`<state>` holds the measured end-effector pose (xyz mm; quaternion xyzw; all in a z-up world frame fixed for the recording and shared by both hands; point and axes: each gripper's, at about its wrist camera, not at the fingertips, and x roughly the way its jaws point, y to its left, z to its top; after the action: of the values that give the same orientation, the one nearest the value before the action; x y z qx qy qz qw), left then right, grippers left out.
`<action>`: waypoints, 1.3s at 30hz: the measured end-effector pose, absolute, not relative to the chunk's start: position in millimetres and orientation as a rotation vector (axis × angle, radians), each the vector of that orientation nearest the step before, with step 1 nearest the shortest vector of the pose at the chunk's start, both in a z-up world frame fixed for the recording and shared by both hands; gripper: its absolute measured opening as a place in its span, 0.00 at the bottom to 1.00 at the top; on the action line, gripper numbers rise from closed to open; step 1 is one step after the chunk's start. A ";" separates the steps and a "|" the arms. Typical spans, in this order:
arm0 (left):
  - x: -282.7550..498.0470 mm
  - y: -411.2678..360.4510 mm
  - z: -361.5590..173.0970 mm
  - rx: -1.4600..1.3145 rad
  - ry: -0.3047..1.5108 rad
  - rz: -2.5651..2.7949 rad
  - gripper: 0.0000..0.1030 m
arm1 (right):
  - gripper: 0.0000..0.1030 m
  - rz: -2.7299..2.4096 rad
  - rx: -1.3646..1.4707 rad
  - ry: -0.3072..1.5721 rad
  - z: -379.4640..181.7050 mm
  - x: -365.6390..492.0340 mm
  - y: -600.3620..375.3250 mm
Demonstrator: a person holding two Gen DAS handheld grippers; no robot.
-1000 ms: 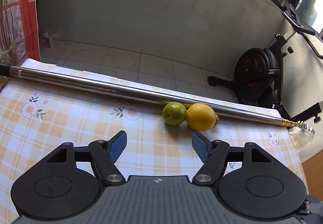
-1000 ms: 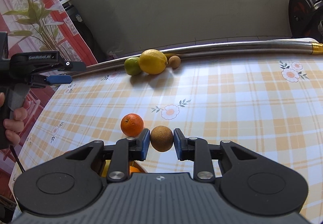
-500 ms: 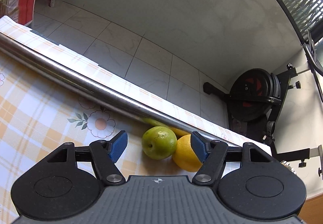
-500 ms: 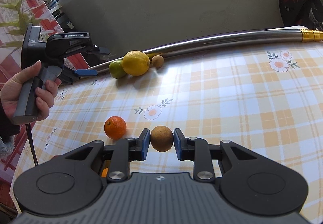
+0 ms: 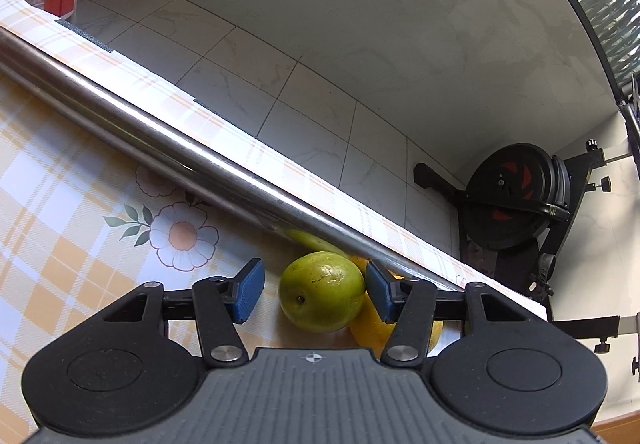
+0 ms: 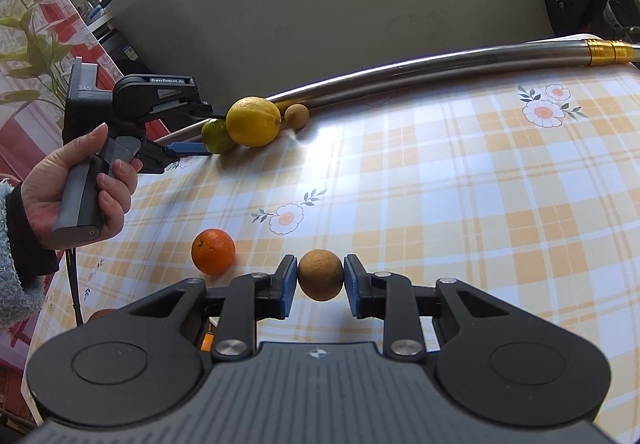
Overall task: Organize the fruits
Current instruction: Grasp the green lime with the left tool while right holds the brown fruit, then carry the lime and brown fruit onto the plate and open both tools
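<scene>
Blue pads of the left gripper are bracketing the green fruit on the checked tablecloth; the jaws have just been closing, with the right pad at the fruit's side and the left pad still clear of it, so no grip is being made. That fruit is lying against the lemon, and both are sitting just beside the steel tube running along the table's far edge. From the right wrist view, a person's hand is holding the left gripper's handle, and a small brown fruit is resting beside the lemon at the tube. The right gripper is clamping a round brown fruit between its pads, holding it above the cloth near the table's front. An orange is sitting on the cloth just left of that gripper, apart from it. A black exercise machine is standing on the tiled floor beyond the table.
</scene>
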<state>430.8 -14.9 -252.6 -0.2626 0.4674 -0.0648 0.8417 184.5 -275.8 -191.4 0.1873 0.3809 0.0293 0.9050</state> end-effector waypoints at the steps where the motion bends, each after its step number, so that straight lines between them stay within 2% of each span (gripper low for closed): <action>1: 433.3 -18.2 -255.2 -0.554 0.982 -0.150 0.49 | 0.27 0.060 0.387 0.787 -191.4 184.5 -275.7; 14: 396.6 -10.3 -240.7 -0.428 0.961 -0.210 0.48 | 0.27 0.074 0.415 0.775 -187.7 181.3 -272.7; 30: 261.7 6.6 -173.3 -0.193 0.859 -0.417 0.49 | 0.27 0.102 0.436 0.700 -161.4 134.7 -247.9; 39: 199.6 -0.5 -168.0 -0.079 0.809 -0.520 0.49 | 0.27 0.093 0.414 0.660 -155.6 113.6 -231.4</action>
<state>199.6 -0.5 -168.0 -0.0380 0.3890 -0.2502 0.8858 113.6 -231.4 -155.6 0.2017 0.3217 0.0454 0.9240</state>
